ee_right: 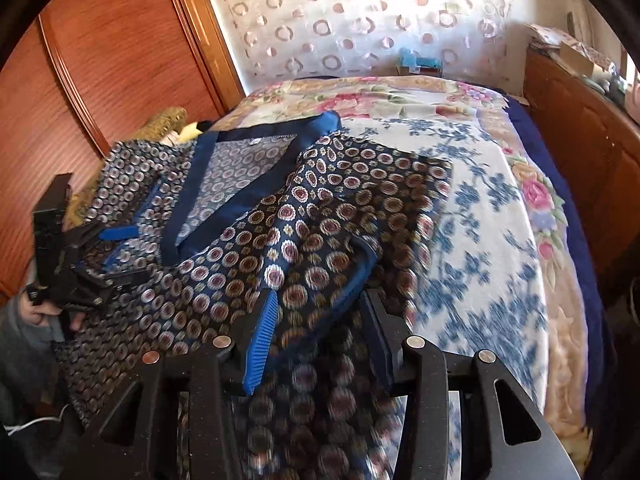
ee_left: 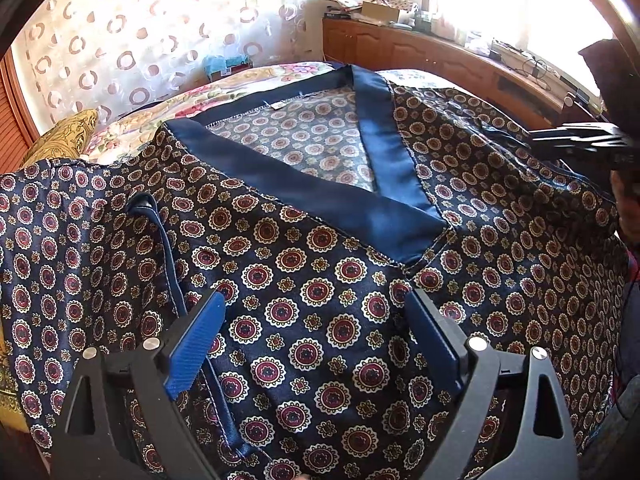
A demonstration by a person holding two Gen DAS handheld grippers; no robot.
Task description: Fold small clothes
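The patterned satin top (ee_left: 320,288) lies spread on the bed (ee_right: 500,208), thin, limp and judged slippery, best pinched at its hemmed sleeve edge (ee_right: 360,276); the left gripper (ee_left: 316,312) and right gripper (ee_right: 320,320) stand apart over the top, clamping nothing.

Navy medallion-print top (ee_left: 320,280) with plain blue neckband (ee_left: 304,184), floral blanket (ee_right: 500,208).

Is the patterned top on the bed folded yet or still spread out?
Partly folded. The patterned top lies front up, V-neck showing, and one sleeve is turned in over the body; the rest is still spread flat.
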